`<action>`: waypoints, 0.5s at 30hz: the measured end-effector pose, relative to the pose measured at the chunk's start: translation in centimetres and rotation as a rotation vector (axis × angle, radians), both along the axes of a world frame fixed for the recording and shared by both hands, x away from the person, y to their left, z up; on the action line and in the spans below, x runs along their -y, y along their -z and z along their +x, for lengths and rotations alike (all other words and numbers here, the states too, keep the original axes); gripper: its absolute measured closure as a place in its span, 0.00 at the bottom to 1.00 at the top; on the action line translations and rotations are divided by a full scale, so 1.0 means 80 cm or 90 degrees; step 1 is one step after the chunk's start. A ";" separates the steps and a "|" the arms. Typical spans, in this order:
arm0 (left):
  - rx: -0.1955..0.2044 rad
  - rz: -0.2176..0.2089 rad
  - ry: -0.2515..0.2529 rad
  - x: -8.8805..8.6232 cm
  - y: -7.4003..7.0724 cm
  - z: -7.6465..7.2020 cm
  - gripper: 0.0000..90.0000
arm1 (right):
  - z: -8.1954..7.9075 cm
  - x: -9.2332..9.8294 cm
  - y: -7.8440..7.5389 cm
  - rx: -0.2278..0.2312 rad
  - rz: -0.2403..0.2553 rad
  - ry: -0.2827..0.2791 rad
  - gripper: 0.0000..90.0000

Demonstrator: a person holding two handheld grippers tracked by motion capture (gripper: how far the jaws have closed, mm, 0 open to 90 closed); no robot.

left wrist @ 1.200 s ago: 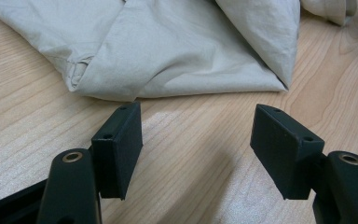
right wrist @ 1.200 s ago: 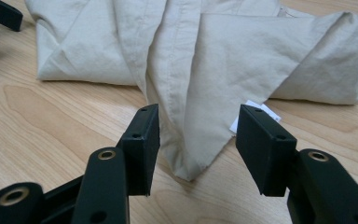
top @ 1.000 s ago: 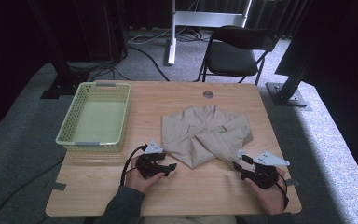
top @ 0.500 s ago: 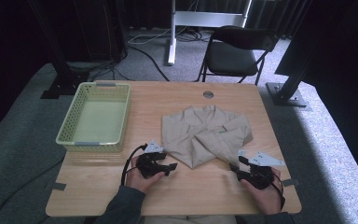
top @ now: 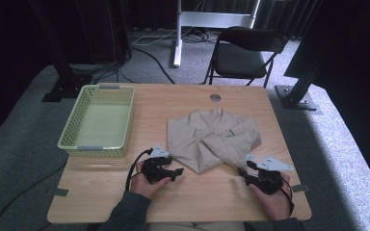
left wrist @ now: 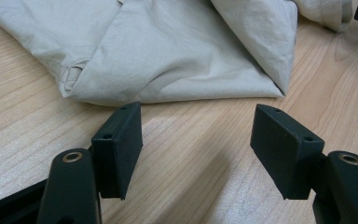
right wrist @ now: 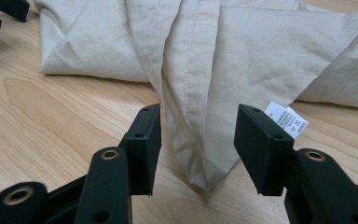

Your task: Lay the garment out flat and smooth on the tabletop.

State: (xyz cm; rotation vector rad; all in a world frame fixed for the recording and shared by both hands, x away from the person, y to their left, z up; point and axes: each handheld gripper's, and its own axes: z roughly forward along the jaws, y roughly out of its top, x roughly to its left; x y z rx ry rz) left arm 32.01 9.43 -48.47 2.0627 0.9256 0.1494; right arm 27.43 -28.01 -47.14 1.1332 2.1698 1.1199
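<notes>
Beige cloth, a folded garment (top: 214, 139), lies mid-table on the wooden table (top: 183, 202), right of the yellow-green basket (top: 99, 122), which holds nothing. From the high view, the left claw (top: 176, 172) sits at the garment's near left edge and the right claw (top: 244, 173) at its near right corner, both low on the table. Over to the left gripper view: left claw (left wrist: 196, 140) wide open, bare wood between the jaws, folded edge of the garment (left wrist: 168, 60) just beyond. Right gripper view now: right claw (right wrist: 196, 135) has just been closing a little, jaws apart either side of a hanging corner of the garment (right wrist: 200, 140), pads not pressing. By my reading, folding looks partly done; no grasp made yet, basket move remaining.
</notes>
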 end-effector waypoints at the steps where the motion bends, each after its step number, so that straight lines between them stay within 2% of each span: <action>1: 0.000 0.000 -0.001 0.000 0.000 0.000 0.39 | 0.000 0.000 0.000 0.001 0.000 0.000 0.56; 15: 0.000 0.001 0.000 0.000 0.000 0.000 0.39 | 0.004 -0.004 0.008 -0.010 -0.015 0.000 0.61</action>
